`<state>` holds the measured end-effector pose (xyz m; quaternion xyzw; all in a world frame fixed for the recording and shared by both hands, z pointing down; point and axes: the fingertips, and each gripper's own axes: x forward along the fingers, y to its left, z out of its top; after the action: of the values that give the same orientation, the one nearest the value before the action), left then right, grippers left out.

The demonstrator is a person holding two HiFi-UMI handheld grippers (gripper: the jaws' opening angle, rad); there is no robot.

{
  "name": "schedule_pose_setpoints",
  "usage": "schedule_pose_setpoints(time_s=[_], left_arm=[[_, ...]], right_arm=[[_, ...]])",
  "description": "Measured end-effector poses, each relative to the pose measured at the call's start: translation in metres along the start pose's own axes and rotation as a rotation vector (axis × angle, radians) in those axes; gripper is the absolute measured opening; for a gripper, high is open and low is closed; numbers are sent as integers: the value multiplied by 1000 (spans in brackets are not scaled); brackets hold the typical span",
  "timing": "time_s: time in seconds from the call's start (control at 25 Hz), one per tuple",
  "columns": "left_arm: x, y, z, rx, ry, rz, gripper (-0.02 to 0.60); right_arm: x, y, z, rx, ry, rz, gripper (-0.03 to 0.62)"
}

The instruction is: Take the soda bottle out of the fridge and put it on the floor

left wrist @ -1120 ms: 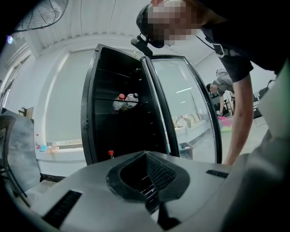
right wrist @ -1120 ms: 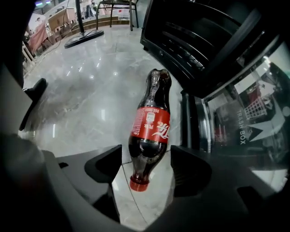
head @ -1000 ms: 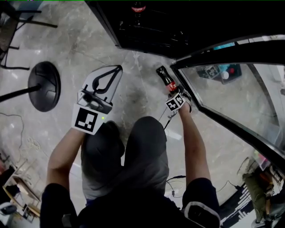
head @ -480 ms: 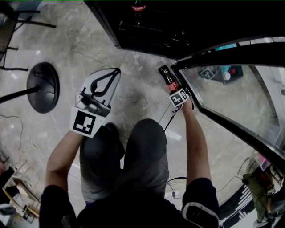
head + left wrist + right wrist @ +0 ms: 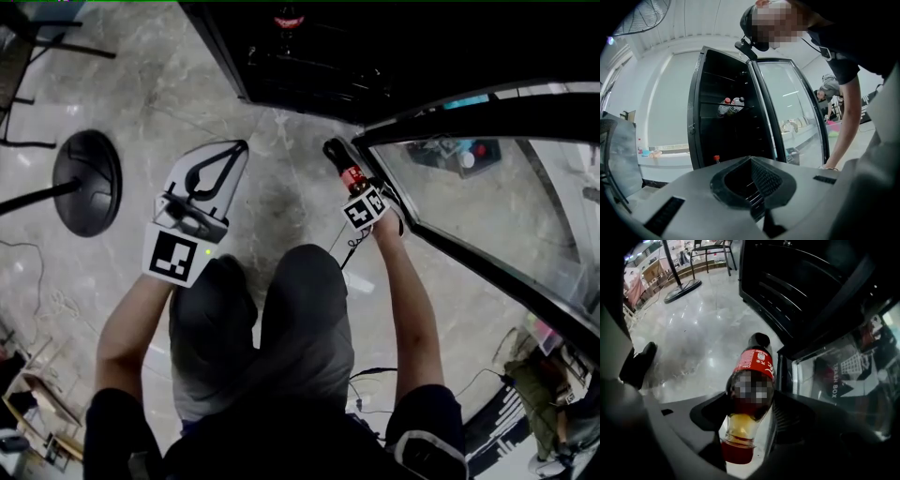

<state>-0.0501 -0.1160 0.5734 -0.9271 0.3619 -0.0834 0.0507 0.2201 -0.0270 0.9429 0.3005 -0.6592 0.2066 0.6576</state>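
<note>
A dark soda bottle (image 5: pixel 339 161) with a red label and red cap sits between the jaws of my right gripper (image 5: pixel 352 184), beside the open fridge (image 5: pixel 309 56). In the right gripper view the bottle (image 5: pixel 752 366) has its cap toward the camera and its base toward the floor. The right gripper (image 5: pixel 754 398) has just been closing and its pads press the bottle's shoulder on both sides. Whether the base touches the floor I cannot tell. My left gripper (image 5: pixel 241 146) is held out level to the left with its tips together and nothing in it, facing the fridge (image 5: pixel 722 126).
The fridge's glass door (image 5: pixel 487 206) stands open at the right, close to the bottle. Another red-capped bottle (image 5: pixel 289 17) stands inside the fridge. A round black stand base (image 5: pixel 86 183) lies on the marble floor at the left. The person's shoe (image 5: pixel 640 364) is near.
The right gripper with the bottle has shifted a little to the left and risen. The left gripper has stayed almost in place.
</note>
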Motion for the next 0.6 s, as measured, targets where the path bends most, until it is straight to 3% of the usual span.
schedule_pose_setpoints(time_s=[0.32,0.6], left_arm=[[1,2,11,-12,-20,20,21],[-5,10,9,-7,-13,30,21]], right_arm=[[-30,2,34,-171,71,-2,304],[-48,13,26,-323,232,31,304]])
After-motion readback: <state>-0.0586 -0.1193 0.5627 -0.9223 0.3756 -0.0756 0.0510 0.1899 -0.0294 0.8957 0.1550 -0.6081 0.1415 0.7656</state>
